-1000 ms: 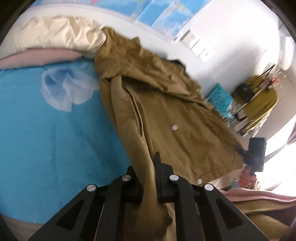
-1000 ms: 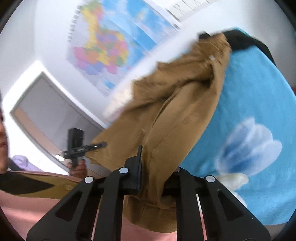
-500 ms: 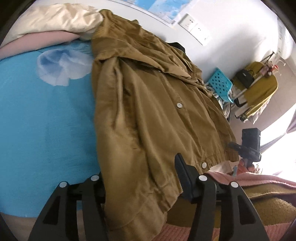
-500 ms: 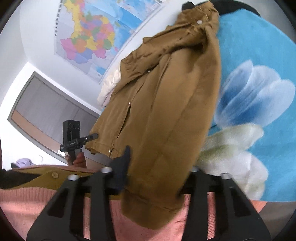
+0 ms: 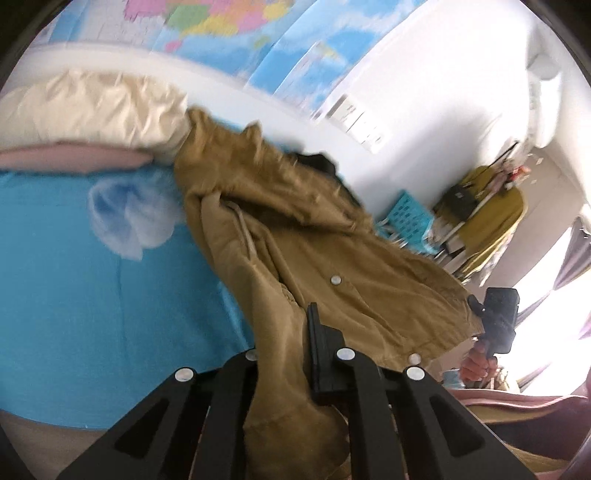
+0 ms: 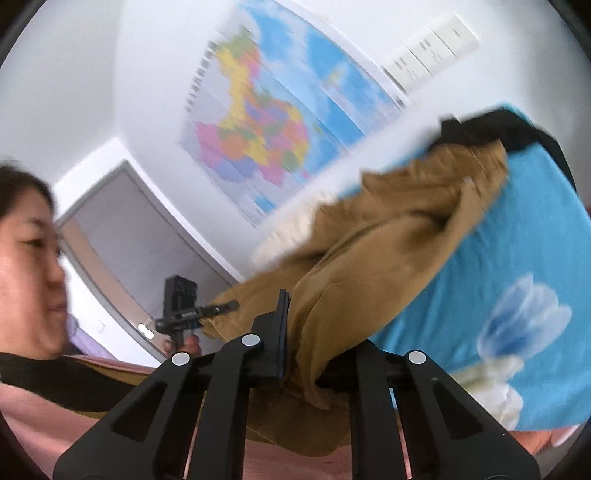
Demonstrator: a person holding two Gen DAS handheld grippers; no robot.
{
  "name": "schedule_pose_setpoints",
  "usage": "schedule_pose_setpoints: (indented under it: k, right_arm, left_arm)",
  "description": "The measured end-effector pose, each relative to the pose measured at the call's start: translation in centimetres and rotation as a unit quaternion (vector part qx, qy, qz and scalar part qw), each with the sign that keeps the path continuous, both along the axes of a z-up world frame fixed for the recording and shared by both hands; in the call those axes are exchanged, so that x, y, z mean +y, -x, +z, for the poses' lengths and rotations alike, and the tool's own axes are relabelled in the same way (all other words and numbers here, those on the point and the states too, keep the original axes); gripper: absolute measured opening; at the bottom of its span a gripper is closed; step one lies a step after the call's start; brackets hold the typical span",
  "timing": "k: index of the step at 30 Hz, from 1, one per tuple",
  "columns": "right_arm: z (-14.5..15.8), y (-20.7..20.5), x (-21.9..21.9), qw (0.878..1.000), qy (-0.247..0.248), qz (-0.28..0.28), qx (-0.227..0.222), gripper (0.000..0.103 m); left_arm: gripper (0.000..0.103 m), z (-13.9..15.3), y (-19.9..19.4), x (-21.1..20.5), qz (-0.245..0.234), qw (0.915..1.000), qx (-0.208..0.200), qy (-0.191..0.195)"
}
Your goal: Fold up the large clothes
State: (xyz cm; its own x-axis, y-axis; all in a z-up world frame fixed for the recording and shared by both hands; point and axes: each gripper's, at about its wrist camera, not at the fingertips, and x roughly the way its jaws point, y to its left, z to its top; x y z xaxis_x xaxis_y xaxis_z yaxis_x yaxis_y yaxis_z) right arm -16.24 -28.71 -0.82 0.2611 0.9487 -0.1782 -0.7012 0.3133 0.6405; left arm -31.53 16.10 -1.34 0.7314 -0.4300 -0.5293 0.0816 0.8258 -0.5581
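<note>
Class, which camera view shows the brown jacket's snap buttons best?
The left wrist view: the brown jacket spreads open, with snap buttons clearly visible. The right wrist view shows only bunched, blurred fabric; one faint button at most.

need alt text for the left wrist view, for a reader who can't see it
The left claw is shut on the near hem of a tan jacket that stretches away across a bright blue bedsheet. A cream pillow lies at the head of the bed under a blurred wall map, and the other claw shows at the right edge.

You stood in a home bedroom: blue flowered bedsheet (image 5: 74,280), cream pillow (image 5: 92,107), wall map (image 6: 266,122) above the bed.
</note>
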Motion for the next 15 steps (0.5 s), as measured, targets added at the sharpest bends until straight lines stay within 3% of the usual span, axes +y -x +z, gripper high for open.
schedule_pose_setpoints:
  k: [2,10,15]
  right_arm:
    - [0.8,0.6,-0.3,1.000,0.002,-0.002,-0.019,0.011]
    - [1.1,-1.7,0.1,1.000,0.002,-0.014,0.019,0.010]
    - [2.8,-4.4,0.9,1.000,-0.001,-0.025,0.014,0.010]
  left_arm:
    - [0.008,0.7,0.7,0.1,-0.004,0.9998,-0.017,0.001]
    - [0.009,0.7,-1.0,1.7,-0.001,0.9993,0.007,0.036]
    - [0.010,3.3,-3.4,2.1,-0.005,0.9998,0.006,0.020]
